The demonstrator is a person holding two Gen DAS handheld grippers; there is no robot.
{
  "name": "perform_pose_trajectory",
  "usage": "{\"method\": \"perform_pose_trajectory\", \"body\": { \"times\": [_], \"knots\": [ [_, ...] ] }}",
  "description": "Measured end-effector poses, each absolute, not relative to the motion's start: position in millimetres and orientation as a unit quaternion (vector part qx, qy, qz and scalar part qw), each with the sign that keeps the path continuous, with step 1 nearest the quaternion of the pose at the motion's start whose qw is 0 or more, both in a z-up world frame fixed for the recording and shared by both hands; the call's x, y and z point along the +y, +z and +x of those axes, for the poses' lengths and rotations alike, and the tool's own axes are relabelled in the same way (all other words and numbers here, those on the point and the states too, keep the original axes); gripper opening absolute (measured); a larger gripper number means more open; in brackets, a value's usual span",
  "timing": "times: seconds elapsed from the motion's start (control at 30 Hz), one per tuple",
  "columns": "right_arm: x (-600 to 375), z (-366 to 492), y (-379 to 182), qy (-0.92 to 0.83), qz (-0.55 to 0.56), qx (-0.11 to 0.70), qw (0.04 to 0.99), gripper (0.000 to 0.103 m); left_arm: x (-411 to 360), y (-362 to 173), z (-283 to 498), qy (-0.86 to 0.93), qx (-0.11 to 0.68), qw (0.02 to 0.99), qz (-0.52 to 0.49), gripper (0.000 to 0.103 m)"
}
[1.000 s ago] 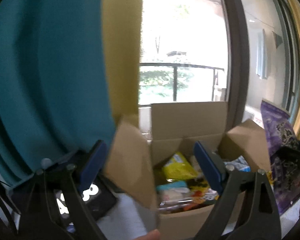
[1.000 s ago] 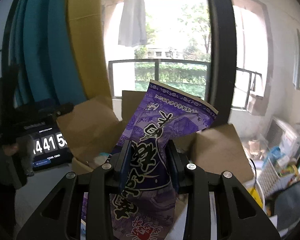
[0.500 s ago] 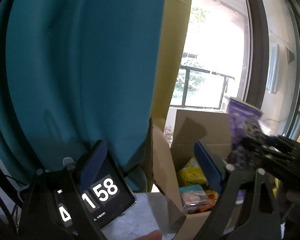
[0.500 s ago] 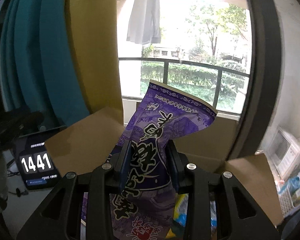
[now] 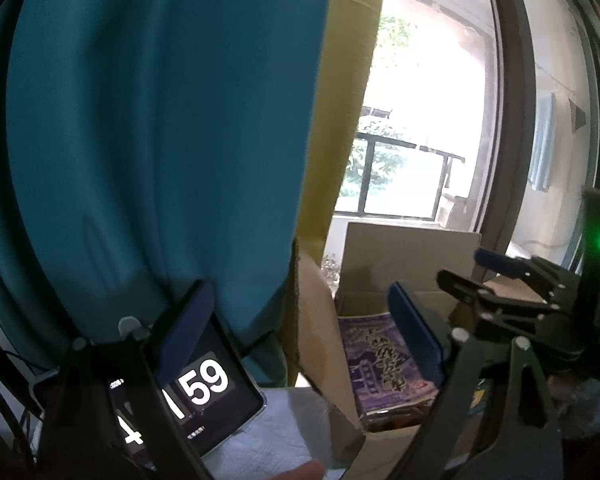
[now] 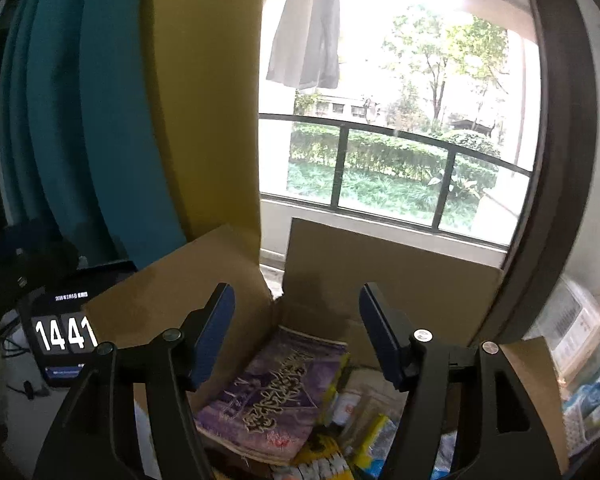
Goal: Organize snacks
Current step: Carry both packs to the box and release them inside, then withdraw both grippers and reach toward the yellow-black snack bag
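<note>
A flat purple foil snack bag (image 6: 278,392) printed with pale lettering is being seen lying inside the open brown cardboard box (image 6: 392,264), its long axis running from seven to one o'clock in the right wrist view, one short end being pointed toward the far wall. Yellow packets (image 6: 374,436) are being seen at its four o'clock. The right gripper (image 6: 296,330) jaws are being opened above it, nothing being pressed between them. The left gripper (image 5: 300,330) is being held wide apart and empty.

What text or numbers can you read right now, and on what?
"1441": clock screen, right wrist view.
"59", after a partly hidden "4": same clock, left wrist view.
Small line above the digits: too blurred.
Purple snack bag in the cardboard box: large stylised characters, unreadable.
</note>
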State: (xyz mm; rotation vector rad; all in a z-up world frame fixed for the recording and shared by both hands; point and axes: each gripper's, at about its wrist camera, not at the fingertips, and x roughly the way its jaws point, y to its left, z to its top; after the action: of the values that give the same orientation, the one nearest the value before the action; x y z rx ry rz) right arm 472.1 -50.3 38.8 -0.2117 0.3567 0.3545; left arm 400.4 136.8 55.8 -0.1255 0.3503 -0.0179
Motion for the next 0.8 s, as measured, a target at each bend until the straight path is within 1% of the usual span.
{"method": "perform_pose_trajectory", "body": {
  "times": [0.37,0.8],
  "knots": [
    [-90,401,51,0.154,-0.106,0.170,0.968,0.068,105,60,378,-0.039,0.163,0.985,-0.045,0.090],
    [-128,308,54,0.166,-0.108,0.168,0.966,0.068,46,63,308,-0.095,0.173,0.980,0.002,0.090]
  ]
}}
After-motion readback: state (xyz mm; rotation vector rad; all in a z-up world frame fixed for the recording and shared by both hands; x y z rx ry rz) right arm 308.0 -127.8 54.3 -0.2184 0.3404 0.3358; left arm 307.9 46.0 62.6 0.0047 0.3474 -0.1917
